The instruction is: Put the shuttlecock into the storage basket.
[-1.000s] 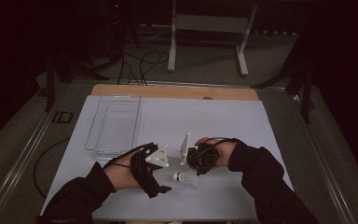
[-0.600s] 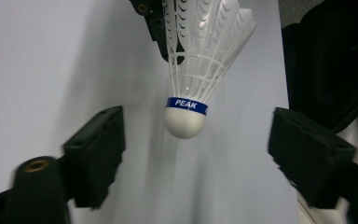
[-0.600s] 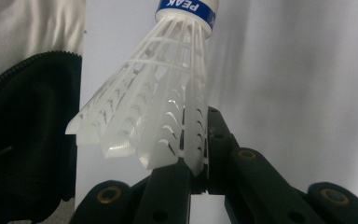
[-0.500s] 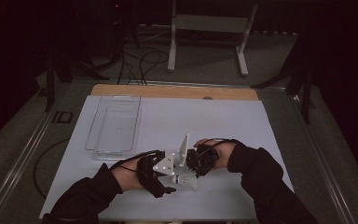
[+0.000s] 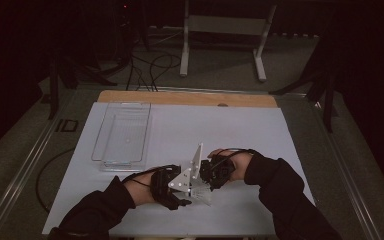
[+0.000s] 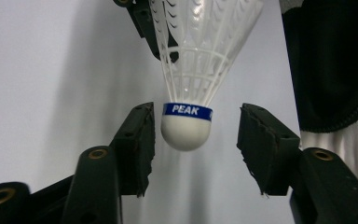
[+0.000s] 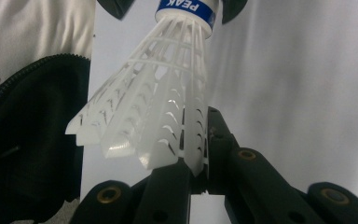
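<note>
Left gripper view: shuttlecock [image 6: 187,126] between parted fingers [image 6: 135,144].

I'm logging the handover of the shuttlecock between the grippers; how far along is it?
Done: the right gripper is pinching the shuttlecock by its skirt. In hand: the left gripper has its jaws open around the white cork, one jaw almost touching it. Left: closing on it, then the right gripper's release.

Since a second ago the left tool [image 5: 184,186] travels from about 9 o'clock of the shuttlecock [image 5: 200,192] toward 3 o'clock and closes the gap. It now meets the right tool [image 5: 207,172] at the table's near edge. Its open jaws now flank the shuttlecock's white cork, one jaw touching it.
</note>
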Demonstrator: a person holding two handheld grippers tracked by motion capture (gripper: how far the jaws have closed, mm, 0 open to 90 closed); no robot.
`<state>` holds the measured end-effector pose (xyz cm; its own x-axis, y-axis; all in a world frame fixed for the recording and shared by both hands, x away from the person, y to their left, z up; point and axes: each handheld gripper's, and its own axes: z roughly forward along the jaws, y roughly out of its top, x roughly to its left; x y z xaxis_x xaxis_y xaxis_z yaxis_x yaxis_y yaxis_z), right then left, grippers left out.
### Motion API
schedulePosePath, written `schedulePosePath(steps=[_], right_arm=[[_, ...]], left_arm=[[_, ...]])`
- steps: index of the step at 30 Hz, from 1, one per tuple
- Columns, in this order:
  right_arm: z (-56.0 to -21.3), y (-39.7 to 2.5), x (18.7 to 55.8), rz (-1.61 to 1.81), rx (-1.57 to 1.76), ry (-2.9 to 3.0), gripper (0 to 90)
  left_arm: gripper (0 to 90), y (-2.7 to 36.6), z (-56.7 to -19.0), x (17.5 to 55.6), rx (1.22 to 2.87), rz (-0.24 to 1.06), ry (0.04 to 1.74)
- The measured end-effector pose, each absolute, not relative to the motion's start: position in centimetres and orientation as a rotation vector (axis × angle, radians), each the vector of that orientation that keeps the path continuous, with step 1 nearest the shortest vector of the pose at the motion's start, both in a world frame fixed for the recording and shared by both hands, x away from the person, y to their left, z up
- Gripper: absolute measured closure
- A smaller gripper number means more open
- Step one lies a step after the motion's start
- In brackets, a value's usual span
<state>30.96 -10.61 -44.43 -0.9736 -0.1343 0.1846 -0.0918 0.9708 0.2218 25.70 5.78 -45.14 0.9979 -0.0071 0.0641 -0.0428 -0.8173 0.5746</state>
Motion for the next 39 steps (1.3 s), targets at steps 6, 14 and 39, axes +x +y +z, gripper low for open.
schedulePosePath(steps=[6, 14, 39], right_arm=[[-44.42, -10.59, 31.00, -0.318, 0.178, -2.915, 89.9], [-44.42, -10.63, 30.95, -0.313, 0.156, -2.918, 89.8], [-43.84, -10.46, 30.90, -0.348, 0.031, -2.960, 55.0]], left_arm=[[56.4, 5.38, -45.21, 25.73, 2.523, 0.102, -0.044], [64.4, 5.27, -45.19, 25.74, 2.531, 0.093, -0.054], [65.3, 5.89, -44.59, 26.20, 2.550, 0.060, -0.040]])
